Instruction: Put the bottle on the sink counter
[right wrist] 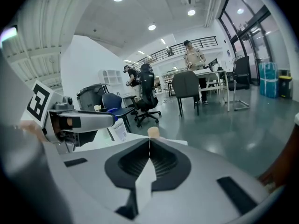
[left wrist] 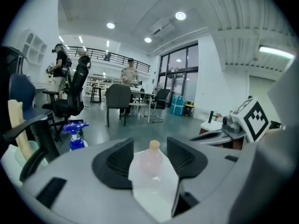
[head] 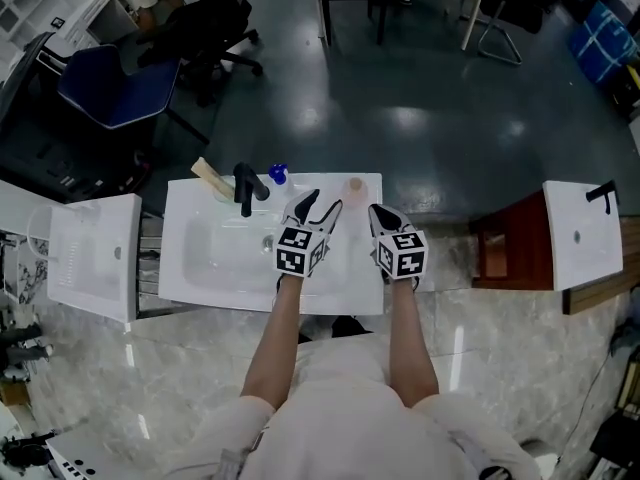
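A small pinkish bottle with a cork stopper [head: 355, 185] stands upright on the far edge of the white sink counter [head: 200, 268]. In the left gripper view the bottle [left wrist: 152, 163] shows just beyond the jaws. My left gripper [head: 322, 204] [left wrist: 150, 144] is open, pointed at the bottle with nothing held. My right gripper [head: 376, 211] [right wrist: 149, 149] is shut and empty, just right of the bottle; only the cork [right wrist: 153, 132] peeks over its jaws. Each gripper appears in the other's view: the right gripper [left wrist: 233, 125], the left gripper [right wrist: 79, 120].
A black faucet [head: 245, 183], a blue-capped bottle [head: 277, 174] and a wooden-handled brush [head: 210, 178] stand at the counter's back left. Other white basins sit at left [head: 90, 253] and right [head: 580, 233], beside a red-brown cabinet [head: 510, 243]. Office chairs [head: 130, 88] stand beyond.
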`<action>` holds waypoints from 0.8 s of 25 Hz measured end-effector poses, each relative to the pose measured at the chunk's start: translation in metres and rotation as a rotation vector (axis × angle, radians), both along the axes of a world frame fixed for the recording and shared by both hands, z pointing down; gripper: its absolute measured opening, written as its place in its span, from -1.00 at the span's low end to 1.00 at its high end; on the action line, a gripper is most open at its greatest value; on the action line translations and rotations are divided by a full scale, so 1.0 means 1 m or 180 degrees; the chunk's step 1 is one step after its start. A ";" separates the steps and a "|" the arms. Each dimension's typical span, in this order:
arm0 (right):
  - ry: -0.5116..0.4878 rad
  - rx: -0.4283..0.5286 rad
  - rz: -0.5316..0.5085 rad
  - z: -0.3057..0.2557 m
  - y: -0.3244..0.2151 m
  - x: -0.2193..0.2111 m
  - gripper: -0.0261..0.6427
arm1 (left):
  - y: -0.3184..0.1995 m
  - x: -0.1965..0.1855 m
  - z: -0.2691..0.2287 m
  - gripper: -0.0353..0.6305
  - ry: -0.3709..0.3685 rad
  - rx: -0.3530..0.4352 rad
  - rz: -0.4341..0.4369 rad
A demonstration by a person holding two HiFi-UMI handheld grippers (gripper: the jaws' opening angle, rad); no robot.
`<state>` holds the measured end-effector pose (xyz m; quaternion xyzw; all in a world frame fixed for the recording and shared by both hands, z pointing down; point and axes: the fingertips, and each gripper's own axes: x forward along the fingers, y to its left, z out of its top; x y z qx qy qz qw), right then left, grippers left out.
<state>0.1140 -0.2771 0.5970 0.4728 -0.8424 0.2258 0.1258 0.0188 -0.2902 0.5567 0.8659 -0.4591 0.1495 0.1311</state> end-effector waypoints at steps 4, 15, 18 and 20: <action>0.0087 0.0010 -0.0063 0.000 -0.004 -0.002 -0.90 | 0.007 -0.005 -0.004 -0.21 0.0058 -0.0053 -0.0115; 0.0124 0.0052 -0.0091 0.002 -0.012 0.002 -0.90 | 0.033 -0.010 0.010 -0.21 -0.0051 -0.0159 -0.0129; 0.0127 0.0040 -0.0156 0.005 -0.009 -0.004 -0.91 | 0.034 -0.012 0.012 -0.21 -0.0064 -0.0162 -0.0129; 0.0140 0.0035 -0.0195 0.006 -0.005 -0.004 -0.91 | 0.034 -0.012 0.013 -0.22 -0.0054 -0.0170 -0.0134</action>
